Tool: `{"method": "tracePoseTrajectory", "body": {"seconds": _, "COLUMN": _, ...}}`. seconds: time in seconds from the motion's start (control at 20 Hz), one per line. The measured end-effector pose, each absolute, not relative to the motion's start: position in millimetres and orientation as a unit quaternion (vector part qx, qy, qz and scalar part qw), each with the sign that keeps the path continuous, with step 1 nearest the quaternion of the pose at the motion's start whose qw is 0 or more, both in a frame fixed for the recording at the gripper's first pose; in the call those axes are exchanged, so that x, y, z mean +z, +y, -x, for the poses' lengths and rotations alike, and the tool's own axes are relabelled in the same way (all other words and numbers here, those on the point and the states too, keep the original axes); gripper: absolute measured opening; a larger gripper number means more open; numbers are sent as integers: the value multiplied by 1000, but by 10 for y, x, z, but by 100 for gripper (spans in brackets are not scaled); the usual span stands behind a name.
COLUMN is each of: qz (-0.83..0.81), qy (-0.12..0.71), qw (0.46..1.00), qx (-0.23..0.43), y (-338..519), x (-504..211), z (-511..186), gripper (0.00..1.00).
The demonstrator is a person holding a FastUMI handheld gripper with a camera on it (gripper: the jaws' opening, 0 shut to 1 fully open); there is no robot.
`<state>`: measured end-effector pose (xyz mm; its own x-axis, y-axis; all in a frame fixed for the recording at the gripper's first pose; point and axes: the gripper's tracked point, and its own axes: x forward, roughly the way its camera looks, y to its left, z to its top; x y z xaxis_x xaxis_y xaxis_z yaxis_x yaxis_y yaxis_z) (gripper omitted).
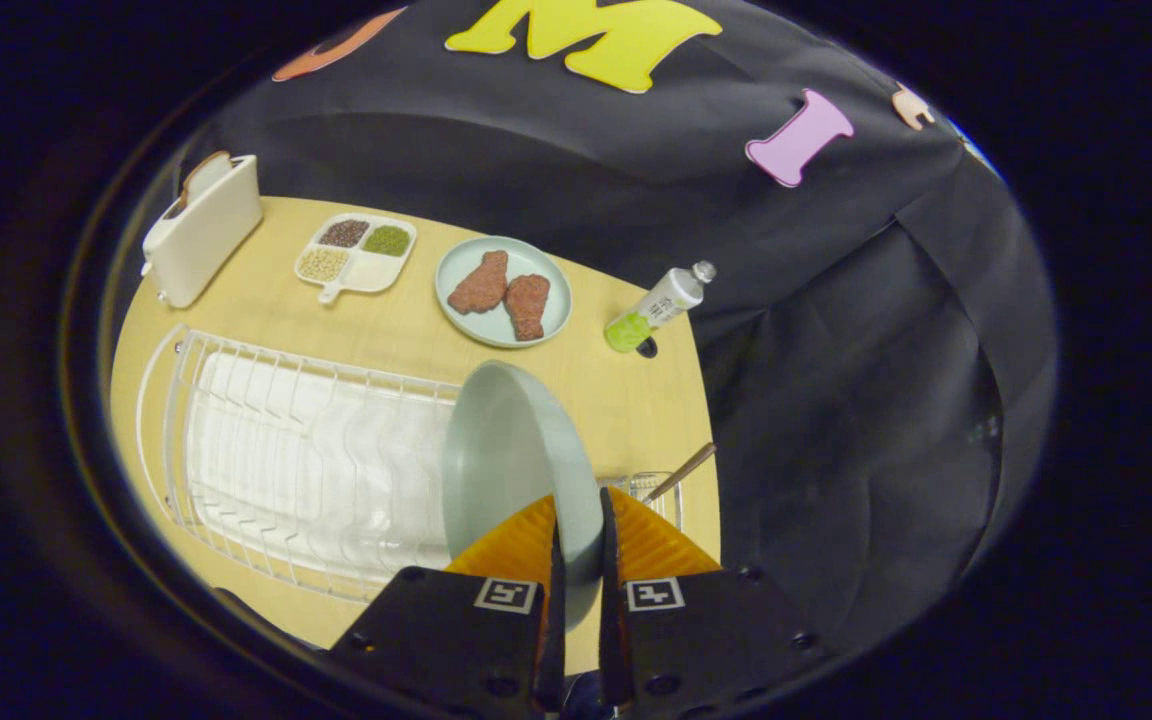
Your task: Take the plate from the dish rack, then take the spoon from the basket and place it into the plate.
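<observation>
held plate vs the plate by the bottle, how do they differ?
Pose: the held plate stands on edge, pinched at its rim by the gripper over the dish rack; the far plate lies flat on the table, between the divided tray and the bottle.
Load: the held plate is bare; the far plate carries two brown pieces of food.
Shared: both are round and pale grey-green.
</observation>
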<state>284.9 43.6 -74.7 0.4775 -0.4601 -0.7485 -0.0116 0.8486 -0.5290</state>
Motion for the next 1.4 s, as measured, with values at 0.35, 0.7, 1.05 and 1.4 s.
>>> {"method": "tracePoseTrajectory", "body": {"seconds": 0.35, "qz": 167, "qy": 484, "qw": 858, "qx": -27, "y": 534, "x": -743, "z": -2195, "gripper": 19}}
{"method": "tracePoseTrajectory", "body": {"seconds": 0.7, "qz": 128, "qy": 474, "qw": 868, "qx": 77, "y": 555, "x": -1055, "z": -1320, "gripper": 19}}
{"method": "tracePoseTrajectory", "body": {"seconds": 1.05, "qz": 0, "qy": 495, "qw": 857, "qx": 144, "y": 575, "x": -1789, "z": -767, "gripper": 19}}
{"method": "tracePoseTrajectory", "body": {"seconds": 1.4, "qz": -71, "qy": 494, "qw": 858, "qx": 120, "y": 205, "x": -2402, "z": -567, "gripper": 19}}
